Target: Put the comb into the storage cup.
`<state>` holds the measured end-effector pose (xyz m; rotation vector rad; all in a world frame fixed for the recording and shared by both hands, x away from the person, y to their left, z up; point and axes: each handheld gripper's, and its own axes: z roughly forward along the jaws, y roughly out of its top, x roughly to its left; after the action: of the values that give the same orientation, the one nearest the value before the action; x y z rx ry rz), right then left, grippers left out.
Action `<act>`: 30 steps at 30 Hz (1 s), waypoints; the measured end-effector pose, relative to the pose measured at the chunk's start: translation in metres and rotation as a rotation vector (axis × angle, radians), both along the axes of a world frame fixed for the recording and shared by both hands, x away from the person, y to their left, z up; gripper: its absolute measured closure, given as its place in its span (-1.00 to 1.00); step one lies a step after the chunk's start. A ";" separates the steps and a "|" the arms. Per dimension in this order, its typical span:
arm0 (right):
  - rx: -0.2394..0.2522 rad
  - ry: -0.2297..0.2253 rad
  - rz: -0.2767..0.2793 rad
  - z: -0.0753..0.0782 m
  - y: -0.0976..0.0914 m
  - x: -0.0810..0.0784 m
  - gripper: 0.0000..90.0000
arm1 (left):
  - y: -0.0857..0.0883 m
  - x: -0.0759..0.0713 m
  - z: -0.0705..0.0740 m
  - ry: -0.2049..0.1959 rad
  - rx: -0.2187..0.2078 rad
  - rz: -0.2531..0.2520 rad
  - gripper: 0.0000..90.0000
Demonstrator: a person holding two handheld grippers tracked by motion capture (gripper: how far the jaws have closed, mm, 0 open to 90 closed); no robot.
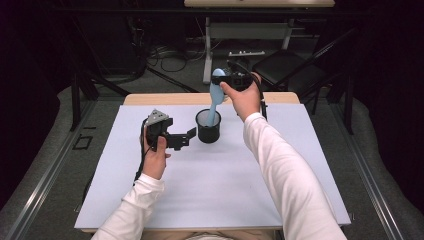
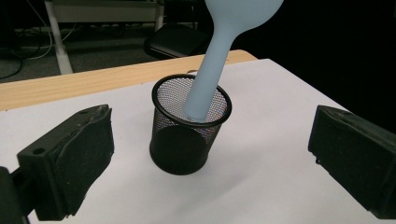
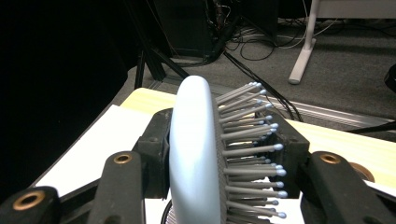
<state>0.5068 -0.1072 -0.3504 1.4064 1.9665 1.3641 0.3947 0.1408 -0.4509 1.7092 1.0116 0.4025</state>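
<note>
We hold a pale blue hairbrush (image 1: 216,95) in our right gripper (image 1: 223,79), whose jaws are clamped on the brush's head, one pad against its smooth back and the other against the bristle side, as the right gripper view (image 3: 219,161) shows plainly. The brush hangs nearly upright with a slight tilt, head up, and its handle end reaches down inside the black mesh cup (image 1: 208,126) that stands upright on the white mat (image 1: 215,190) toward the far middle of the table (image 1: 150,98). In the left gripper view the handle (image 2: 205,88) passes the rim of the cup (image 2: 189,135) and its tip sits within the mesh wall; whether it touches the bottom we cannot tell. Our left gripper (image 1: 187,137) rests low over the mat just beside the cup on its left, pointing toward it, jaws spread wide with nothing between them, the cup standing beyond the gap and apart from both pads.
</note>
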 end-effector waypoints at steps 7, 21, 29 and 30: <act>-0.014 -0.011 0.002 -0.005 0.003 0.000 0.10 | 0.000 0.000 0.000 0.001 0.001 0.001 -0.99; -0.042 -0.008 0.017 -0.022 0.010 0.002 0.10 | 0.001 0.001 0.000 0.005 0.001 0.003 -0.99; -0.045 -0.012 0.023 -0.027 0.014 0.001 0.09 | 0.001 0.001 -0.001 0.005 -0.001 0.002 -0.99; -0.051 -0.010 0.024 -0.028 0.014 0.001 0.09 | 0.001 0.001 -0.001 0.005 -0.002 0.002 -0.99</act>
<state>0.5078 -0.0932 -0.3787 1.3546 2.0028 1.3195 0.3954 0.1418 -0.4516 1.7085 1.0166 0.3984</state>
